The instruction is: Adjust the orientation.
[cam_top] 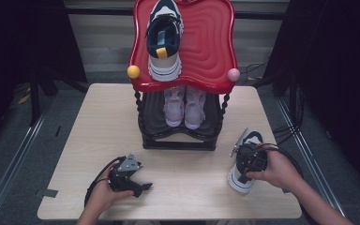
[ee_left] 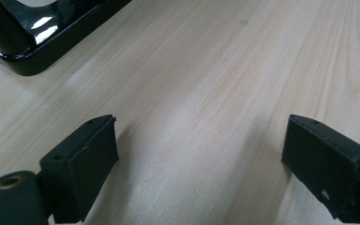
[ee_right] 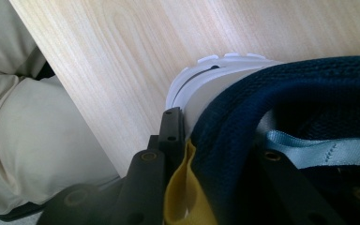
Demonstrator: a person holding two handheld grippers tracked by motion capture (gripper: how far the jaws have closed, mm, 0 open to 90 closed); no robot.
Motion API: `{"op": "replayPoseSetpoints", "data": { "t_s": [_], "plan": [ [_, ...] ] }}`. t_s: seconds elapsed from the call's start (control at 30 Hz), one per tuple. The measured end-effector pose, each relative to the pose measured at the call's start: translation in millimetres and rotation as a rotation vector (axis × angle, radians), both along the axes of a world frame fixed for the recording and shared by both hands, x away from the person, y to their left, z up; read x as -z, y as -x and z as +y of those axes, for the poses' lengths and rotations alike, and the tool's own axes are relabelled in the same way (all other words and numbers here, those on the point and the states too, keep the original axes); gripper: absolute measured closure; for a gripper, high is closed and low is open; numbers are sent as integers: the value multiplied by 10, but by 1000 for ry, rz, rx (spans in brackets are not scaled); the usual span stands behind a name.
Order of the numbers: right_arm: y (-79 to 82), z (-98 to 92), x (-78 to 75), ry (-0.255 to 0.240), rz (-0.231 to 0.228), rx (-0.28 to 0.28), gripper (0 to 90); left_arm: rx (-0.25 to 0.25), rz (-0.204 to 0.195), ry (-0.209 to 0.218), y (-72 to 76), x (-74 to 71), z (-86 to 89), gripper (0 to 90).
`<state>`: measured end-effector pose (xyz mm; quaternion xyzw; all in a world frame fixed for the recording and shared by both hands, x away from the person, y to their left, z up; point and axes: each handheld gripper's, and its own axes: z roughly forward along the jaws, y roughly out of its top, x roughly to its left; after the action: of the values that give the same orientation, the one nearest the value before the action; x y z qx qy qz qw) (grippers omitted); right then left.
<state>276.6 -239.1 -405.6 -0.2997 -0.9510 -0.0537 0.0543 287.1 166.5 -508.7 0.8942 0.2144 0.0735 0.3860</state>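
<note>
On the wooden table (cam_top: pixel 178 178), the right gripper (cam_top: pixel 249 161) is clamping its jaws on the navy sneaker's (cam_top: pixel 242 176) heel at four o'clock, likely for lifting onto the red rack (cam_top: pixel 215 51), while the left gripper (cam_top: pixel 143 187) is resting with jaws open.

- No readable text, label, brand, number or sign anywhere: none on shoes, rack, table or grippers.

navy-and-white sneaker (cam_top: pixel 243 161) with yellow heel tab, sole down at the table's right edge
</note>
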Motion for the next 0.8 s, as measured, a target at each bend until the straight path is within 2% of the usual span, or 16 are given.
{"op": "replayPoseSetpoints", "data": {
  "t_s": [0.07, 0.13, 0.17, 0.27, 0.33, 0.37, 0.5, 0.57, 0.67, 0.8],
  "plan": [
    [8, 11, -31, -3, 3, -5, 736, 0, 0, 0, 0, 0, 0, 100],
    [6, 10, -71, 15, -13, -27, 736, 0, 0, 0, 0, 0, 0, 100],
    [19, 23, -96, 5, -6, -16, 736, 0, 0, 0, 0, 0, 0, 100],
    [6, 5, -161, 15, -38, -41, 737, -4, 0, 3, 2, 1, -2, 99],
    [10, 4, -214, 8, -41, -33, 738, -3, 0, 4, 2, 1, -2, 99],
    [-3, -10, -230, 12, -60, -49, 739, -4, 0, 2, 2, 0, -2, 99],
    [-15, -10, -343, 18, -66, -47, 739, -3, -2, 1, 1, 0, -2, 99],
    [-36, -21, -394, 17, -77, -73, 739, -3, -2, 2, 1, 0, -2, 99],
    [-33, -7, -480, 14, -78, -58, 739, -2, -2, 2, 0, 0, -2, 99],
    [-40, -12, -571, 7, -88, -79, 739, -4, -3, -2, 2, -2, -2, 99]
  ]
}}
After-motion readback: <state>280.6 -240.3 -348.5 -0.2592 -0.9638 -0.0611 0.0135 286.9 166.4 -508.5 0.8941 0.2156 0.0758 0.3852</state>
